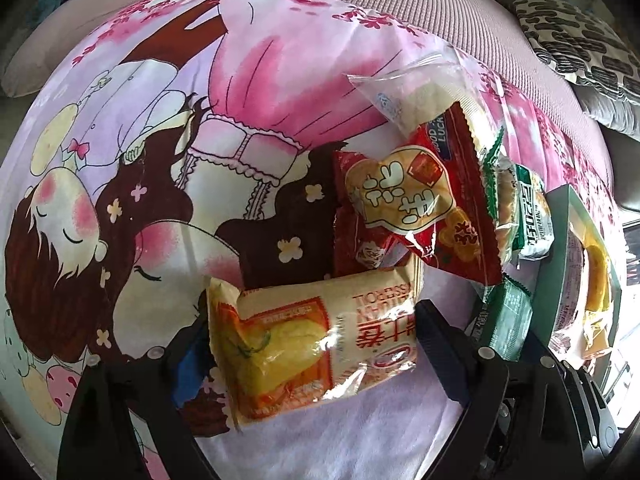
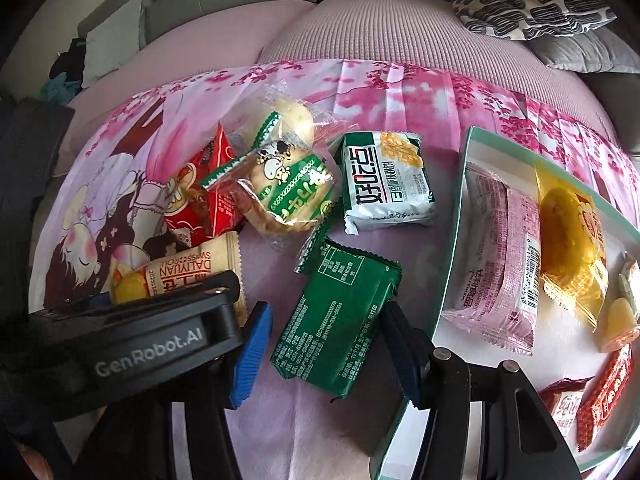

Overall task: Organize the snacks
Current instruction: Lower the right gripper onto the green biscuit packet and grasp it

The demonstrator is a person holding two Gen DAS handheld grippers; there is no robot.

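Observation:
Snack packets lie on a pink cartoon cloth (image 1: 168, 160). My left gripper (image 1: 312, 344) stands open around a yellow Swiss-roll packet (image 1: 304, 344), fingers on either side of it; the packet also shows in the right wrist view (image 2: 188, 276). My right gripper (image 2: 328, 344) stands open around a dark green packet (image 2: 336, 320), which lies flat on the cloth. A red packet (image 1: 404, 208), a green cow-print biscuit packet (image 2: 284, 188) and a white-green packet (image 2: 384, 184) lie in a pile beyond. A teal-rimmed white box (image 2: 452, 240) at the right holds a pink packet (image 2: 496, 256) and a yellow cake packet (image 2: 568, 240).
The cloth covers a pink sofa seat (image 2: 360, 32). A black-and-white patterned cushion (image 2: 528, 0) and a grey cushion (image 2: 592, 52) sit at the back right. A clear bun packet (image 1: 400, 96) lies behind the pile. The left gripper's body (image 2: 120, 344) is close beside my right gripper.

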